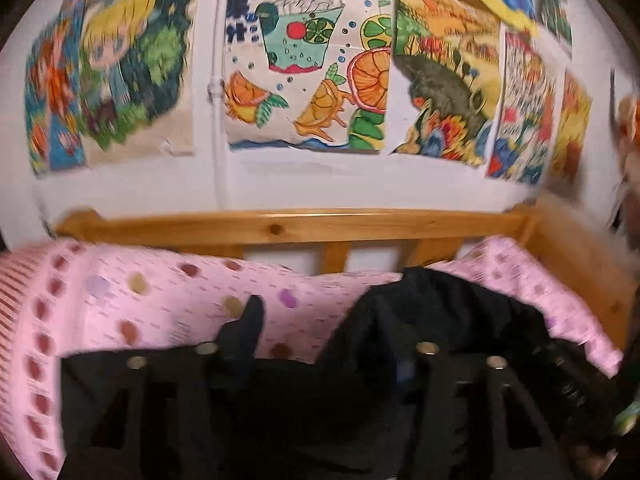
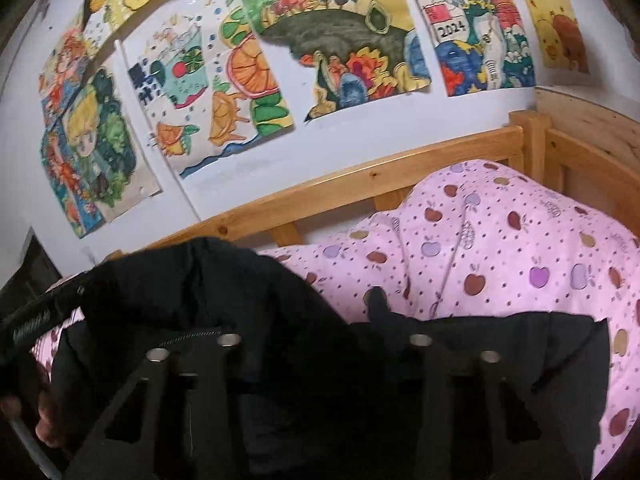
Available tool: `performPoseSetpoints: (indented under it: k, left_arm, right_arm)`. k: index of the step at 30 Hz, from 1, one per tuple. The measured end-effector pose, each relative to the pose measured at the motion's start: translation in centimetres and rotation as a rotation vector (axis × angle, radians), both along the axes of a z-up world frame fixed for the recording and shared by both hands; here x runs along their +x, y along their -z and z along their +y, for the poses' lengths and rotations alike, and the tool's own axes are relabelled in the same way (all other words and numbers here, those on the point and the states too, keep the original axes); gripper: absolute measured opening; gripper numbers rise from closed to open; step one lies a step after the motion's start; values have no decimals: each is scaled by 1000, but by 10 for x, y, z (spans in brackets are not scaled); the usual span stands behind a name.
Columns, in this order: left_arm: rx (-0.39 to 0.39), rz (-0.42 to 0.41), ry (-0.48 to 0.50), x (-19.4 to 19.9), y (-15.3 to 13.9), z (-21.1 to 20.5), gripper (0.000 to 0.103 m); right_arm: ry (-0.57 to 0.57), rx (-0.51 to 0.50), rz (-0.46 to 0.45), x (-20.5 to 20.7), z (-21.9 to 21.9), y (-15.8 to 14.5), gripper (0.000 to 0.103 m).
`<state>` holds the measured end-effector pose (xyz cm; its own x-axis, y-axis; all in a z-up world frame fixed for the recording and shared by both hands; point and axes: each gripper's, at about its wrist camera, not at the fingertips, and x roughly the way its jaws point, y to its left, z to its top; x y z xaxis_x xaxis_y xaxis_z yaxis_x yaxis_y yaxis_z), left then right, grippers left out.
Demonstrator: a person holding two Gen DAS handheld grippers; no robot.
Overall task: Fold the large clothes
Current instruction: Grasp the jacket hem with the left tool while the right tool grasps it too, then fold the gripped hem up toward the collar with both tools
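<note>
1. A pink apple-print quilt (image 2: 500, 240) covers a pine-railed wooden bed (image 1: 288, 224) beneath a white wall of bright children's drawings (image 1: 308, 68).
2. A bulky black padded jacket (image 2: 224, 292) lies bunched on the quilt.
3. The left gripper (image 1: 320, 344) and the right gripper (image 2: 320, 340) are each clamped on jacket fabric.

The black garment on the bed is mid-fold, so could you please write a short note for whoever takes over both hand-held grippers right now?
Left hand-held gripper: dark fabric lies between and over its fingers; whether it is pinched is unclear.
Right hand-held gripper: the same, cloth bunched at its fingers, grip unclear.
Black garment: lifted in a hump above the pink apple-print quilt, near the wooden bed rail. Its zipper edge sits by the right hand-held gripper.
Done: the garment appears picked up at two points.
Left: confirm both grips, lay it flat, fold it.
</note>
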<state>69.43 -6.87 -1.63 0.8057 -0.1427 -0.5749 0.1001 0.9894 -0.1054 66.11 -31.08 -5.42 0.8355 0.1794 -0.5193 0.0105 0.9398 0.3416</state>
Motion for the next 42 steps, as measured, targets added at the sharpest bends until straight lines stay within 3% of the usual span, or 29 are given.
performPoseSetpoints:
  k: [1,4,8,14,22,26,33,42]
  left_arm:
    - [-19,5,8,1,1,1,25]
    - [-46,13,38,0,1,-3,9]
    - [-92,-18,27,-18,-7,4,7]
    - [-130,-7,18,-55,-12,38,6]
    - [53,-6,111,-136,5,44,5]
    - [106,42,139,-157,32,45,5]
    - [216,71,145,-150,78,29,5]
    - [242,38,160,-148,95,25,6]
  right_arm:
    - [-6,2,-9,-3,-2,-2,23]
    - [-24,-19,-40,-12,1,-7,15]
    - [-22,-3,-62,-29,-4,-14,12]
    - [-67,-94,-74,-68,-8,-28,7]
    - [-203,-329,-83,-153,21,-33,6]
    - [-212,-348,-21,-164,19,-23,6]
    - [-201,-415,63,-148,27,17,6]
    - [-180,-438,63,-148,35,37,8]
